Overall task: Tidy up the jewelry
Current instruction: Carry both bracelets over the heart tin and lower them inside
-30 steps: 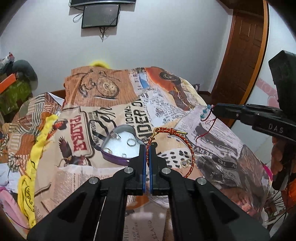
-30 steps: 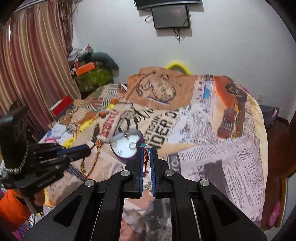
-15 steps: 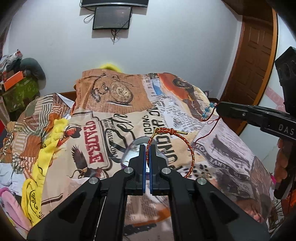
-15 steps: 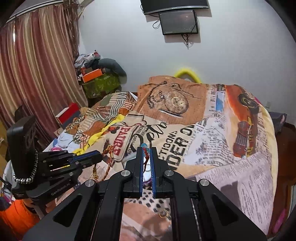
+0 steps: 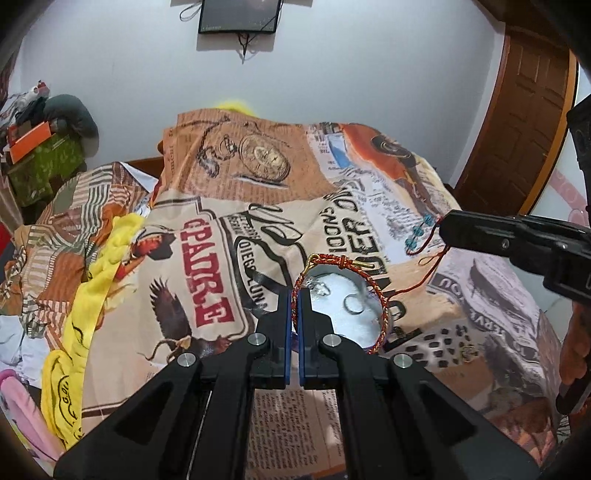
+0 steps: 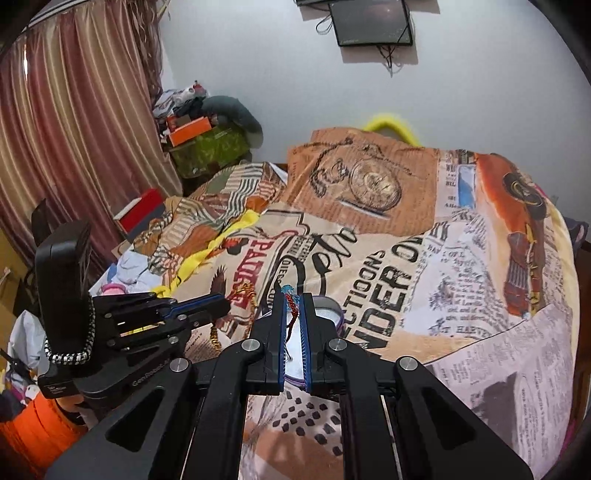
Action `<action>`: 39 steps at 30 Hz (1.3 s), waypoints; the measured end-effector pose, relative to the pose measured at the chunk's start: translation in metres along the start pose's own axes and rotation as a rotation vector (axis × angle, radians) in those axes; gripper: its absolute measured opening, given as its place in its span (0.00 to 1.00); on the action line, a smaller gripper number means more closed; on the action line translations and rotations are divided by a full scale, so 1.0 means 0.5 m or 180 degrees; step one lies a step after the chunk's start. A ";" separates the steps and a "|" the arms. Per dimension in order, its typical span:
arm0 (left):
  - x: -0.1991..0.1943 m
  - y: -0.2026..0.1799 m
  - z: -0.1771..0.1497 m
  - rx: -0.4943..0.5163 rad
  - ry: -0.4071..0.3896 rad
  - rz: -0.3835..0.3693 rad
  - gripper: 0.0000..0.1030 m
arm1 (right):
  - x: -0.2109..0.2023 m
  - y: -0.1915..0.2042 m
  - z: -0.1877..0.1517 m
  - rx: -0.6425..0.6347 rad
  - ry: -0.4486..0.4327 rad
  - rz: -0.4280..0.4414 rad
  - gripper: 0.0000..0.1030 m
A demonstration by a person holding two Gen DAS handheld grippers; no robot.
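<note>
While the left hand-held gripper (image 5: 295,295) pinches a red-gold bracelet (image 5: 382,306) over the tin (image 5: 343,314), the right hand-held gripper (image 6: 293,306), at 3 o'clock, clamps a beaded cord (image 5: 419,229); either could snag or miss the tin.

A tin (image 5: 343,306) with rings (image 5: 351,303) in it lies on the bedspread (image 5: 221,229), a monitor (image 5: 238,14) on the wall behind.

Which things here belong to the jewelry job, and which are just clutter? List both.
Job: red-gold braided bracelet in left gripper; red cord with blue beads in right gripper; purple-rimmed tray with rings.

Clutter: yellow cloth, orange box, wall screen.
</note>
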State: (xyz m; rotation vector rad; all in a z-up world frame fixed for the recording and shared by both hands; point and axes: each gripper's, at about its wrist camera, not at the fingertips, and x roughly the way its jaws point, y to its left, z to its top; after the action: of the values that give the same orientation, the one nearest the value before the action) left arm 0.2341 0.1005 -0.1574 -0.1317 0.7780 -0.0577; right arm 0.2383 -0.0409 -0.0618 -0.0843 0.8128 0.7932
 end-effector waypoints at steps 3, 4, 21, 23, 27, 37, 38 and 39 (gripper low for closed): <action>0.021 0.002 -0.002 0.0012 0.0055 -0.0002 0.01 | 0.025 -0.002 -0.004 0.0010 0.0083 0.0002 0.06; 0.027 0.001 -0.003 0.0017 0.0067 -0.0002 0.01 | 0.032 -0.003 -0.004 0.0016 0.0107 0.0005 0.06; 0.111 -0.005 0.011 0.0100 0.0268 -0.0003 0.01 | 0.120 -0.031 -0.034 0.0086 0.0595 -0.0003 0.06; 0.114 -0.006 0.008 0.0114 0.0288 -0.0002 0.01 | 0.125 -0.029 -0.037 0.0068 0.0644 -0.0010 0.06; 0.117 -0.005 0.007 0.0090 0.0331 -0.0025 0.01 | 0.131 -0.031 -0.041 0.0028 0.0702 -0.0019 0.06; 0.094 -0.003 0.006 0.0035 0.0331 -0.0043 0.02 | 0.136 -0.008 -0.045 -0.0195 0.0811 -0.0109 0.06; 0.087 -0.002 0.006 0.0025 0.0317 -0.0041 0.02 | 0.136 -0.006 -0.045 -0.0218 0.0824 -0.0130 0.06; 0.083 -0.002 0.007 0.0019 0.0306 -0.0036 0.04 | 0.136 -0.004 -0.045 -0.0236 0.0834 -0.0146 0.07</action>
State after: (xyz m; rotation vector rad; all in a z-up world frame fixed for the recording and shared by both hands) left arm 0.2658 0.0959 -0.1837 -0.1284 0.8730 -0.0774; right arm 0.2547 -0.0095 -0.1241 -0.2766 1.0250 0.7785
